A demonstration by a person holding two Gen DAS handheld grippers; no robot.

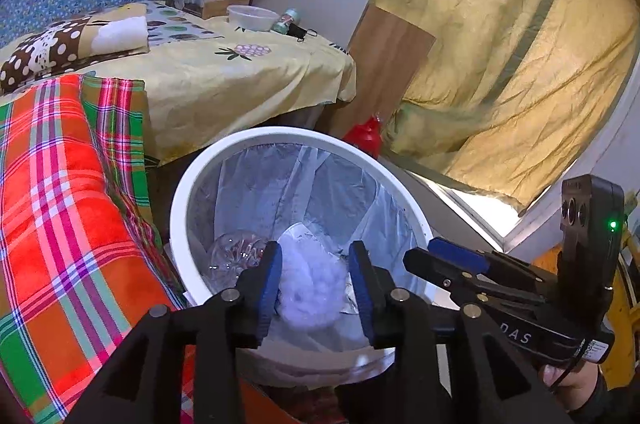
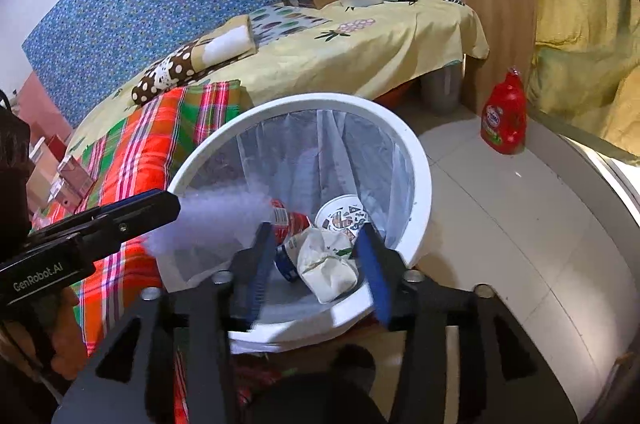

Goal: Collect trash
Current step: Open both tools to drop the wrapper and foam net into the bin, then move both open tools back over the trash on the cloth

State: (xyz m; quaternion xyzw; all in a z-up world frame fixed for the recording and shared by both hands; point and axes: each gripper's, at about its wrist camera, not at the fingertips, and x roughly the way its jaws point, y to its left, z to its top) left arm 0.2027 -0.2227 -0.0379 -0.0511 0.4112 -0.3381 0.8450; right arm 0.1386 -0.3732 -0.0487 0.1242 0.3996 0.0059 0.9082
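Between the blue pads of my left gripper (image 1: 314,286) sits a pale, blurred wad of tissue (image 1: 308,288), with a gap on either side, so the jaws stand parted and press on nothing. That wad is inside the white bin (image 1: 180,207), over its clear liner (image 1: 280,179), with a clear plastic bottle (image 1: 236,252) lying lower to its left. My right gripper (image 2: 316,260) likewise points down into the same bin, jaws apart; a crumpled white paper wrapper (image 2: 328,264) lies between the pads without either one touching it that I can tell. Just behind the wrapper are a red-labelled bottle (image 2: 288,220) and a round printed lid or cup (image 2: 342,216), all at the bin's bottom. Beside the bin on the left hangs a red, green and orange plaid cloth (image 2: 132,159) over the bed (image 2: 360,59). On the tiled floor to the right, well apart from the bin, stands a red detergent bottle (image 2: 505,115).
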